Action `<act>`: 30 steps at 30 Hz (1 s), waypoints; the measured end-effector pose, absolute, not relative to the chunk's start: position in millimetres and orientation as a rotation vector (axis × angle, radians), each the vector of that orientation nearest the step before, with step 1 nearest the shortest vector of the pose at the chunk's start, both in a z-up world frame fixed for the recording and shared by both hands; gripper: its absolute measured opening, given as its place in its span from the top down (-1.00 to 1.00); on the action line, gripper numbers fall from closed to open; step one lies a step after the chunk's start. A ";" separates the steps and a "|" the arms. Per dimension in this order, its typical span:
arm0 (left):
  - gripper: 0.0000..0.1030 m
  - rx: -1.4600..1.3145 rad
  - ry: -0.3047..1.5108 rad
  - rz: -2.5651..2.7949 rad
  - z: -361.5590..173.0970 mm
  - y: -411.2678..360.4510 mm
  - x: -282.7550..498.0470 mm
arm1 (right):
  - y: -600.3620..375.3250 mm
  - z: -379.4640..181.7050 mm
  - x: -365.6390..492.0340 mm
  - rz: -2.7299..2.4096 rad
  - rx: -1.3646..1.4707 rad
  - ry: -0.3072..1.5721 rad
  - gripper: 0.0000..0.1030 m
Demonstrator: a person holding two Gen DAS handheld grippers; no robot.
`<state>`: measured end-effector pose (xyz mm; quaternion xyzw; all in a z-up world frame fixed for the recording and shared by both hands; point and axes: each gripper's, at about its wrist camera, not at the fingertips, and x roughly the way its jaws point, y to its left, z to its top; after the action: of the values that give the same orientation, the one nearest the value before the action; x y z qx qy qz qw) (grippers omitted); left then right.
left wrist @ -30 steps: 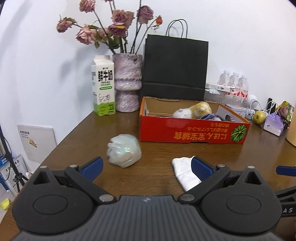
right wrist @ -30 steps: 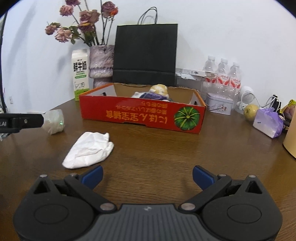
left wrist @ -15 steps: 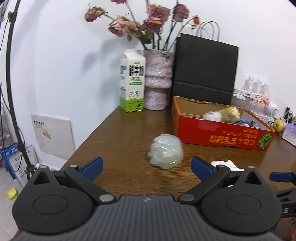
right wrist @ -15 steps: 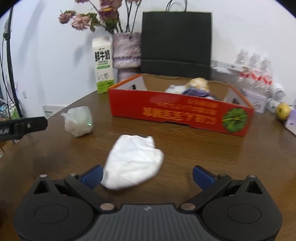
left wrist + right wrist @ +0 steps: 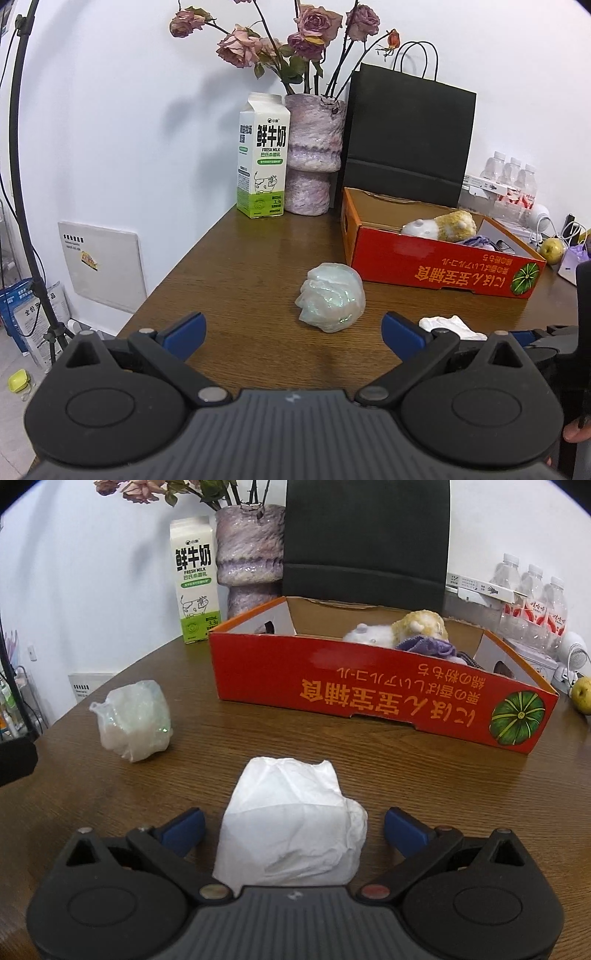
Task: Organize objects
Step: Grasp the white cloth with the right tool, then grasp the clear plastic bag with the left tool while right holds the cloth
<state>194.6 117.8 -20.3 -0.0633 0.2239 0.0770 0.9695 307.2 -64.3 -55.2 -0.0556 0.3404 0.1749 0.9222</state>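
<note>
Right gripper (image 5: 293, 821) spread wide, straddling crumpled white tissue wad (image 5: 291, 823) for pickup; left gripper (image 5: 293, 328) likewise released, aimed at iridescent plastic-wrapped bundle (image 5: 331, 297).

we look from the left wrist low over the bench (image 5: 236, 266), facing its far left corner, the milk carton (image 5: 263, 155) far ahead. from the right wrist we sit lower and nearer, facing the red box (image 5: 376, 690), the white tissue (image 5: 291, 823) right under the lens. both views share the iridescent bag (image 5: 330, 297), carton, vase (image 5: 251, 554), black bag (image 5: 406, 136) and box.
</note>
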 end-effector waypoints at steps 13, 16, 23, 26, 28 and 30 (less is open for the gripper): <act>-1.00 -0.158 0.475 0.185 -22.7 126.3 198.2 | -74.3 -50.7 303.4 0.385 -0.088 0.659 -0.33; -1.00 -0.164 0.479 0.191 -23.4 127.8 199.0 | -79.2 -48.7 299.6 0.420 -0.065 0.646 0.16; -1.00 -0.163 0.487 0.195 -25.8 127.8 200.9 | -94.4 -44.8 294.6 0.395 -0.063 0.610 0.26; -1.00 -0.163 0.494 0.200 -27.8 128.3 202.2 | -105.5 -39.9 291.1 0.364 -0.067 0.562 0.26; -1.00 -0.161 0.498 0.203 -28.9 128.9 203.4 | -113.4 -37.3 287.8 0.341 -0.087 0.524 0.26; -1.00 -0.159 0.505 0.203 -30.8 128.7 205.1 | -123.3 -34.7 286.7 0.326 -0.090 0.505 0.26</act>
<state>205.1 128.7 -30.8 -0.0782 0.2489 0.1000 0.9602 286.7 -123.3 -34.7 -0.0445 0.2486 0.1604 0.9542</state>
